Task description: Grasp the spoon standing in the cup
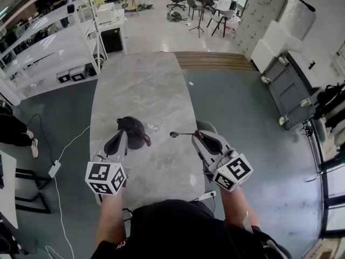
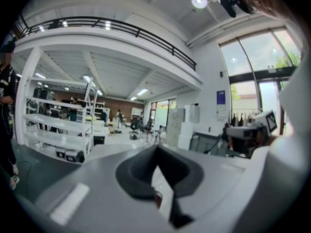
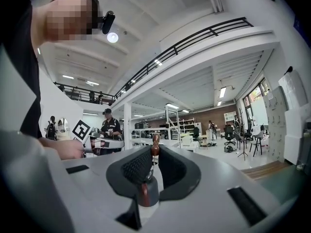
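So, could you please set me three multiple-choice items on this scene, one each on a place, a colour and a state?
1. The dark cup stands: A at the left gripper; B at the table's far end; C on the floor.
2. The oval stone-look table is: A green; B grey; C red.
3. The right gripper is: A wide open; B shut on the slim silvery-bowled spoon; C shut on the cup.
Answers: 1 A, the head view shows it at that gripper's tip; 2 B, its top is pale grey; 3 B, the handle sits between its pads.
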Available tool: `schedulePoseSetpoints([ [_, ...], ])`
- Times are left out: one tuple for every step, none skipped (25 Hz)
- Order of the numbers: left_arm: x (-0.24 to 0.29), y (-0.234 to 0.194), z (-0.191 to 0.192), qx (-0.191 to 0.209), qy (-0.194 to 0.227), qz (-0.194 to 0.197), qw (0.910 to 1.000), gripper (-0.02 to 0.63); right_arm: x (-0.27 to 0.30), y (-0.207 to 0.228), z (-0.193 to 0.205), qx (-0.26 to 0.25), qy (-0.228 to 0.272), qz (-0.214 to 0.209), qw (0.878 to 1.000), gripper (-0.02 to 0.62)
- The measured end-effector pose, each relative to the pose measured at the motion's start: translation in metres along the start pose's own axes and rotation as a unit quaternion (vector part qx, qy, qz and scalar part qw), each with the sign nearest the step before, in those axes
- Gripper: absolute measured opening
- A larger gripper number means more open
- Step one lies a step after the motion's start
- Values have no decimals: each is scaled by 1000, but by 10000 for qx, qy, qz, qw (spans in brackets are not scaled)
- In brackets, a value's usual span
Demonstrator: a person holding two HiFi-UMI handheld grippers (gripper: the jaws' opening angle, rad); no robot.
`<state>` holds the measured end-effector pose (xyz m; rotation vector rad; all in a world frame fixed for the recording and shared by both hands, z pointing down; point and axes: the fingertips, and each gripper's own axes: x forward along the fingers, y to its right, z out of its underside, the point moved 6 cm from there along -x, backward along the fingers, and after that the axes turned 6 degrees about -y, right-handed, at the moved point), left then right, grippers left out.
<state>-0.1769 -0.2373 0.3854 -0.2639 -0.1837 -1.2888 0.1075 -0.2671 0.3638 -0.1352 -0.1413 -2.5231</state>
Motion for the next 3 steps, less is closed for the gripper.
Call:
schedulePoseSetpoints([
  [0, 0, 0, -2, -4, 0, 10000, 9, 0, 0, 0, 14, 0, -7, 10000, 34],
  [1, 0, 0, -3, -7, 1, 10000, 9, 1, 1, -1, 30, 2, -14, 10000, 34],
  [2, -1, -1, -4, -10, 3, 10000, 9, 1, 1, -1, 46, 4, -20, 10000, 34],
])
